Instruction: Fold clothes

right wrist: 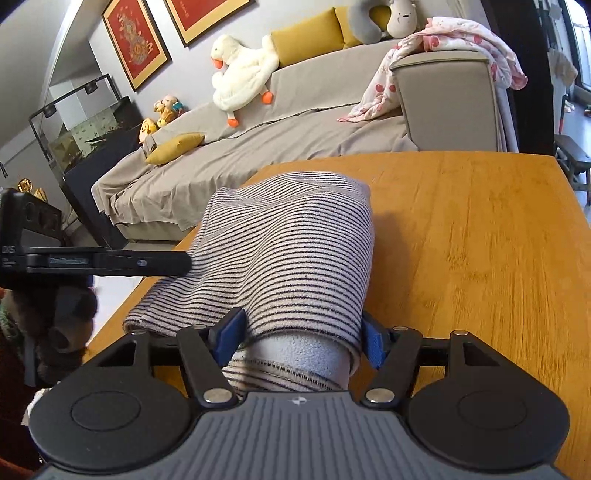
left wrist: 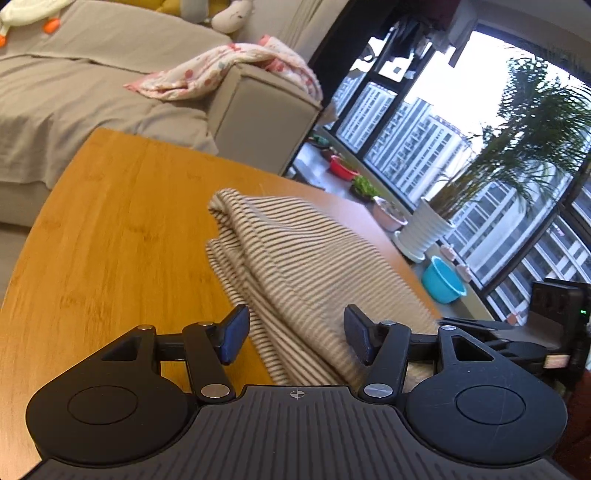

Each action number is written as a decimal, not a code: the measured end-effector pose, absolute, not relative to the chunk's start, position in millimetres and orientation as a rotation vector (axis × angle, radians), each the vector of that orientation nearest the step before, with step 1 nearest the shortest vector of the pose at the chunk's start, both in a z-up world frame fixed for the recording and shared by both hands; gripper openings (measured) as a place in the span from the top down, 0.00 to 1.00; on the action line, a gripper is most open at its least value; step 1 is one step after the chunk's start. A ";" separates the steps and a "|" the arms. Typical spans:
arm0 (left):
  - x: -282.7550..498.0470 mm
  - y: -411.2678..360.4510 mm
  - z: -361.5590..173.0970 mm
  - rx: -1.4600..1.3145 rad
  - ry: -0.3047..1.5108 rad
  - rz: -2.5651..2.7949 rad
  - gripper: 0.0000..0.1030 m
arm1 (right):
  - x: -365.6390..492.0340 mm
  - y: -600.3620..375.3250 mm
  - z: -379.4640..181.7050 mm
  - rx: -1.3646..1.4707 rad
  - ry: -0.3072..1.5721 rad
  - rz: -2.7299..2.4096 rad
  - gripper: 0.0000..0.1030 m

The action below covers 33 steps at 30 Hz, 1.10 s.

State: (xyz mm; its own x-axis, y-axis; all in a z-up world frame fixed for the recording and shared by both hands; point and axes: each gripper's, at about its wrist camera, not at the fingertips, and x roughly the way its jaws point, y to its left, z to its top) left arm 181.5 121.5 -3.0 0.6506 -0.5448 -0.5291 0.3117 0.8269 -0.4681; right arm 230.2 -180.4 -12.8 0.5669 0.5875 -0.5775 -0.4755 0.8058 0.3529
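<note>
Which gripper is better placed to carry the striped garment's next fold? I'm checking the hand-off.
Right, probably: the right gripper has the striped garment bunched between its pads, while the left gripper is open above it.

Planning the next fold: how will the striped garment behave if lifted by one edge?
The striped garment would probably droop, since its layers sag in soft folds. It looks fleecy, so it should grip the blue pads rather than slip. Probably light.

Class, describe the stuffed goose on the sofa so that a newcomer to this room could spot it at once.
Start at the long grey fabric sofa behind the orange wooden table. Against its backrest, left of the mustard-yellow rectangular cushion, sprawls a white plush goose. Its orange beak and feet set it apart from the small yellowish toys farther left.
</note>
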 end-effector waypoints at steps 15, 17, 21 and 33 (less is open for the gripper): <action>173.4 104.2 -19.1 -0.255 0.763 -0.507 0.32 | 304.1 -185.9 29.9 0.200 0.722 0.718 0.05; 173.9 106.8 -20.5 -0.263 0.766 -0.509 0.31 | 341.1 -179.6 22.7 0.210 0.788 0.742 0.04; 175.3 111.1 -21.8 -0.272 0.771 -0.508 0.30 | 402.1 -165.9 -16.0 0.282 0.986 0.733 0.04; 179.8 101.1 -15.2 -0.251 0.740 -0.498 0.29 | 381.6 -177.2 -20.8 0.233 0.849 0.718 0.37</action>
